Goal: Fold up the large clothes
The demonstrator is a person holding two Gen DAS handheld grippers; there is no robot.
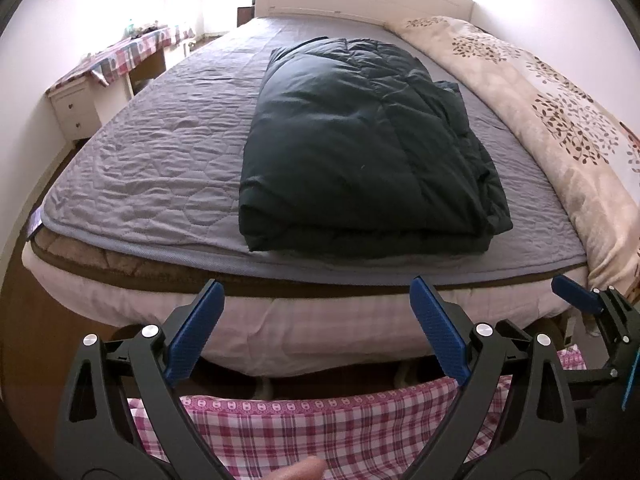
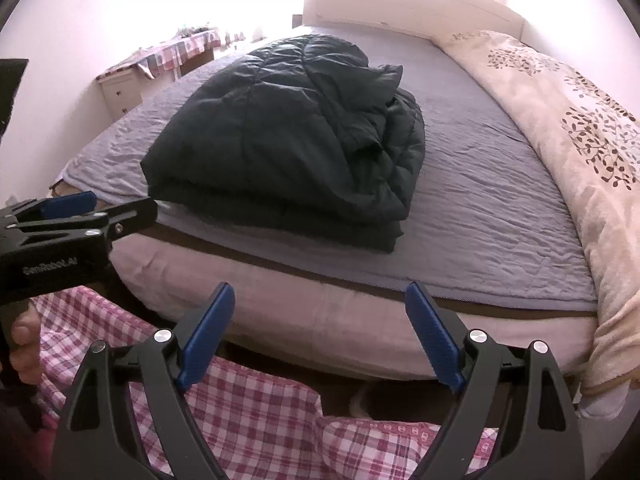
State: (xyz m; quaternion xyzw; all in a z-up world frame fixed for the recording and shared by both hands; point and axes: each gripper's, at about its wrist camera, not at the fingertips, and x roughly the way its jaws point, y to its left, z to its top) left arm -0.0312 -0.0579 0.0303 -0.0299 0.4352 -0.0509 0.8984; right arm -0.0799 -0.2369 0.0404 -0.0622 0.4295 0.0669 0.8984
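Lying folded into a thick stack ahead of both claws, the dark puffer jacket [image 1: 366, 148] [image 2: 288, 136] rests on the grey quilted bed cover [image 1: 160, 152] [image 2: 492, 200]. The left gripper [image 1: 318, 292] hangs short of the bed's near edge, fingers spread apart and empty. The right gripper [image 2: 320, 296] beside it is likewise spread, holding nothing, with the jacket ahead and slightly to its left.

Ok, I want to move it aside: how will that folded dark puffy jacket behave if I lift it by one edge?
The dark jacket looks quilted and soft, so it will likely sag and unfold. Its layers lie loosely stacked, so they may slide apart. Probably light for its bulk.
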